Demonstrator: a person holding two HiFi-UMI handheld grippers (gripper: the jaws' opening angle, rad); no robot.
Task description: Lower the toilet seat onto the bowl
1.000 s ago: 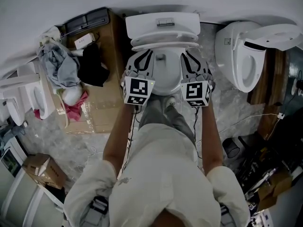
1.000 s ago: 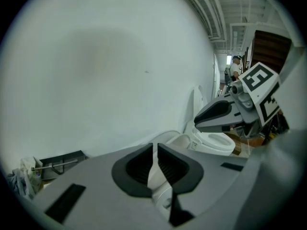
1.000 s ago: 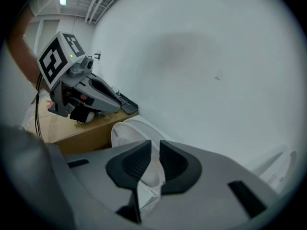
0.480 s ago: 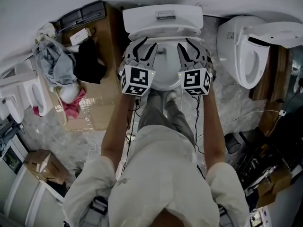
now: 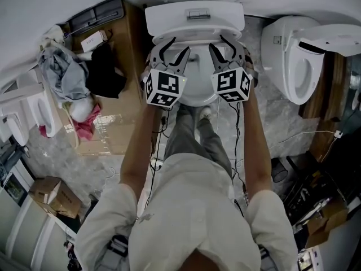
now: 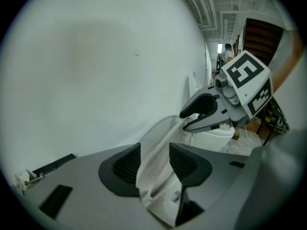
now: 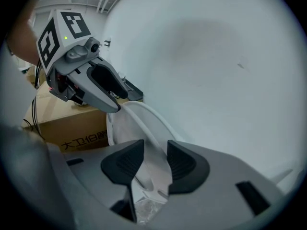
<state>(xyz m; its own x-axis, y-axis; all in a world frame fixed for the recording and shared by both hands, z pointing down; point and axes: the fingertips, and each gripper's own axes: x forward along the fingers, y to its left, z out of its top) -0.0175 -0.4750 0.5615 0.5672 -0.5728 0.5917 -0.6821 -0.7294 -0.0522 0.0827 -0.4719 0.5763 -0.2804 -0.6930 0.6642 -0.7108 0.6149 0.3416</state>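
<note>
Two grippers flank the toilet seat (image 6: pixel 154 145), one on each side rim, and its edge runs straight through the gap between each pair of pads and on ahead of them toward the pale wall. The left gripper (image 6: pixel 152 159) has just been opening its jaws. They now stand well apart, and the rim passes between the ribbed pads without being pinched. The right gripper (image 7: pixel 154 159) has also just been opening and is likewise spread, with the seat's other rim loose in its gap. Judged from its look, the seat is a stiff moulded ring, smooth and glossy, so it is likely to slip under rubber pads. It is hinged at the far end, beyond the fingertips, and is probably light enough for one hand but apt to slam if dropped. The side rims toward the near end, where the jaws sit now, seem the sensible hold, since they give leverage far from the hinge. In the head view both forearms reach forward, symmetrical and roughly parallel. The grippers pitch downward over the bowl (image 5: pixel 196 95) with their marker cubes facing up. Whether the seat already rests fully on the bowl beneath the jaws I cannot tell.
</note>
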